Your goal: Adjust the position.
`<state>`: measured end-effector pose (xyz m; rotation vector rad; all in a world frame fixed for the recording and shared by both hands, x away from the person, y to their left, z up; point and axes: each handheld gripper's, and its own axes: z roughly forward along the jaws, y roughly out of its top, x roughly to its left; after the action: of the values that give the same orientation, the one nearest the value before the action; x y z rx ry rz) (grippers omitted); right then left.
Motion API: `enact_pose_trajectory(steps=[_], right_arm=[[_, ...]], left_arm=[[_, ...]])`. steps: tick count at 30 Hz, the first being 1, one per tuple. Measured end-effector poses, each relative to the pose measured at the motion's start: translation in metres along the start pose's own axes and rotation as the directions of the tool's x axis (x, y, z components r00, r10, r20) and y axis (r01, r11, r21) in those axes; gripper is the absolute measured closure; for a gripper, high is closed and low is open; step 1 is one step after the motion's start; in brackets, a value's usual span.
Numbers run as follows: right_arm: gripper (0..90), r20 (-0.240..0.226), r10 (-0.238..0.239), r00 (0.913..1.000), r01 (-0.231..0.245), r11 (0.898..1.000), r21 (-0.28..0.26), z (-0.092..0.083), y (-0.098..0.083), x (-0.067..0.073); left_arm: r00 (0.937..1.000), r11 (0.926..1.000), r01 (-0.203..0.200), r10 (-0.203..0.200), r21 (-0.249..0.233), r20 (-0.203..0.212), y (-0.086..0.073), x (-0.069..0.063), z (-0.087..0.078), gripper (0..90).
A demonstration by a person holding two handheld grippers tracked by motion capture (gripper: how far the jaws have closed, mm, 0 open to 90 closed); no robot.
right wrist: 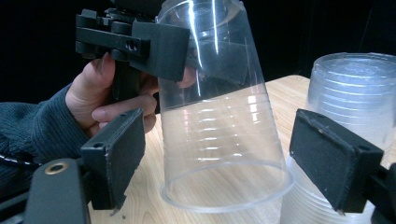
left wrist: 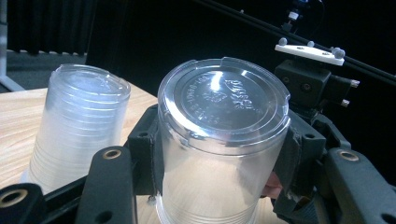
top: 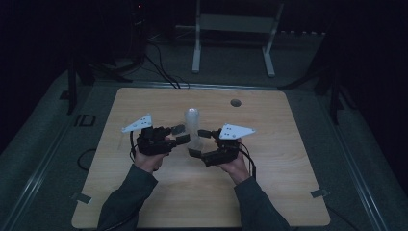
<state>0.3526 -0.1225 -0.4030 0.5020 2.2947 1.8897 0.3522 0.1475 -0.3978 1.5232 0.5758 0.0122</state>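
1. Currently left tongs (left wrist: 219, 186) clamp an inverted clear cup (right wrist: 219, 121) just beside the cup stack (left wrist: 77, 126) on the counter (top: 159, 192).
2. Right tongs (right wrist: 233, 154) open, straddling its rim.
3. Risk: squeeze crushes the thin wall; cup tilts, bumps stack.

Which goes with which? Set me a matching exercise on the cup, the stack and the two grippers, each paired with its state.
Things:
1. left gripper
2. right gripper
3. stack
4. cup

States:
A. upside down, held by neither gripper
B. open, one jaw on either side of the cup's rim
C. single, upside down, gripped
D. shut on the cup near its base

Pairs: 1-D, 2-B, 3-A, 4-C
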Motion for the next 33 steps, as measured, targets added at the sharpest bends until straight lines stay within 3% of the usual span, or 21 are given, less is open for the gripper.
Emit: enact_pose_trajectory(steps=[13, 33], right_arm=[[18.7, -0.002, -0.002, 1.0, 0.002, 1.0, 0.014, 0.0054, -0.0018, 0.0009], [28.0, 0.024, -0.029, 0.9993, 0.028, 0.998, 0.055, 0.0084, -0.0031, 0.002]], left_arm=[[0.9999, 0.9999, 0.007, -0.007, -0.007, 0.014, -0.0008, 0.0, 0.0011, 43.5], [0.9996, 1.0, 0.003, -0.003, 0.0, 0.027, -0.0016, -0.0003, 0.0026, 42.7]])
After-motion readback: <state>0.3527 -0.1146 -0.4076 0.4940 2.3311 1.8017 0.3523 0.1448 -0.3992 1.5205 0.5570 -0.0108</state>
